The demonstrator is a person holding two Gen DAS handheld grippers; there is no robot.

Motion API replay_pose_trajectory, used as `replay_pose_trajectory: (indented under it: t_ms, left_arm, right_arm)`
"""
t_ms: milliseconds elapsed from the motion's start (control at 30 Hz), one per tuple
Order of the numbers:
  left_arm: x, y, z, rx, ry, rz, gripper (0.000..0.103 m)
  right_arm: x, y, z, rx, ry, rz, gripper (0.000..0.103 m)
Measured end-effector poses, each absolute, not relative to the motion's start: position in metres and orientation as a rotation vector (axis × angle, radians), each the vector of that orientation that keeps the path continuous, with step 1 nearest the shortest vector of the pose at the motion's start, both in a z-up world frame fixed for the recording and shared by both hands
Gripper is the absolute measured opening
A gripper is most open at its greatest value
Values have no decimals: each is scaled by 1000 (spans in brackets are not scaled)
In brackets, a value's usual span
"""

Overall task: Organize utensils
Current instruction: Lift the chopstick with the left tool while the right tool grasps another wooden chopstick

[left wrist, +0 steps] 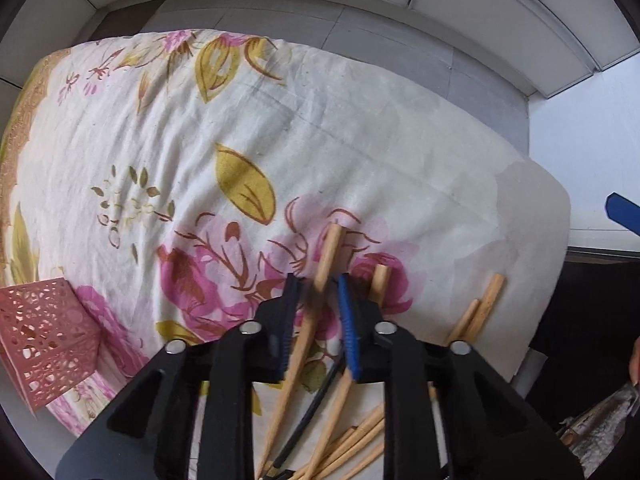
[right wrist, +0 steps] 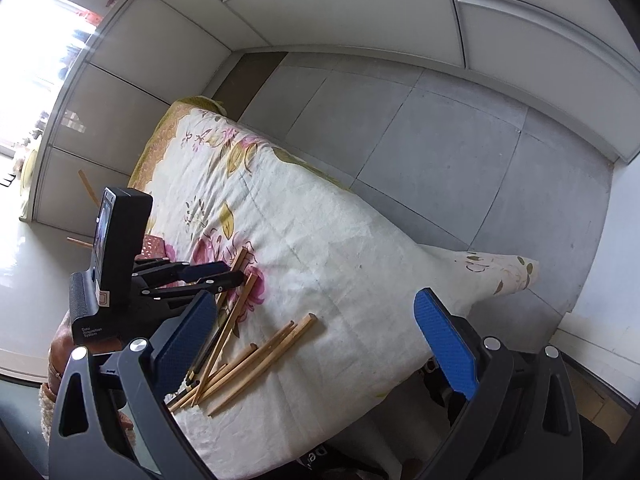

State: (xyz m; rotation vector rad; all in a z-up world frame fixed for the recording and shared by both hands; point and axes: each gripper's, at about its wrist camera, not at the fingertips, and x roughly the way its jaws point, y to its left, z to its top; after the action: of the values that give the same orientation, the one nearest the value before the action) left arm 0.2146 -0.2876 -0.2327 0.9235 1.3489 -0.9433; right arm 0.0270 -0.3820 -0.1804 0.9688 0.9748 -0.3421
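1. Left hand-held gripper (left wrist: pixel 318 292): jaws narrowed around one wooden chopstick (left wrist: pixel 326 258), blue pads just beside it; actual contact too blurred to tell.
2. Right hand-held gripper (right wrist: pixel 316 340): spread wide, empty, above the cloth (right wrist: pixel 340 240).
3. Loose chopsticks (right wrist: pixel 256 360) piled on the floral cloth over the worktop, near its front edge.
4. Pink perforated holder (left wrist: pixel 48 332) at the left, well apart from the pile.

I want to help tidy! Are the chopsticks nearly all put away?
Not yet. None show in the pink holder. The left gripper has one wooden chopstick between its pads. The right gripper is open and empty. The chopstick pile lies loose on the floral cloth.
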Motion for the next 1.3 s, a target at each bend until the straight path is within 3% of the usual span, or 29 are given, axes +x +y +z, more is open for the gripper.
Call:
replay_pose_trajectory:
  t_ms: [67,300,400,467,633,767,1133,1300]
  left_arm:
    - [215,-288,-234,895,1363,-942,11]
    - [235,-231,-202,603,1283,-852,11]
    - [233,-189,-155,453,1180,-866,11]
    - [230,-161,-121,378,1090,-859,10]
    - [215,-101,-73,232,922,-860,8]
    - [207,-85,-51,204,858,-881,7]
    - [195,-53,-20,167,800,-865,7]
    - [187,-41,-9,120,766,-820,7]
  right_arm:
    - [29,-381,-183,981,988,-336,96]
    - [62,-364,-184,930,1058,-312,93]
    - [91,-347,-187,874,1137,-289,76]
    - [113,-338,-201,896,1237,-265,53]
    - [150,-325,-233,967,1398,-292,27]
    - [168,-316,-236,959,1429,-340,16]
    - [188,-310,-236,949,1430,-486,12]
    - [177,-299,-222,916,1247,-402,8]
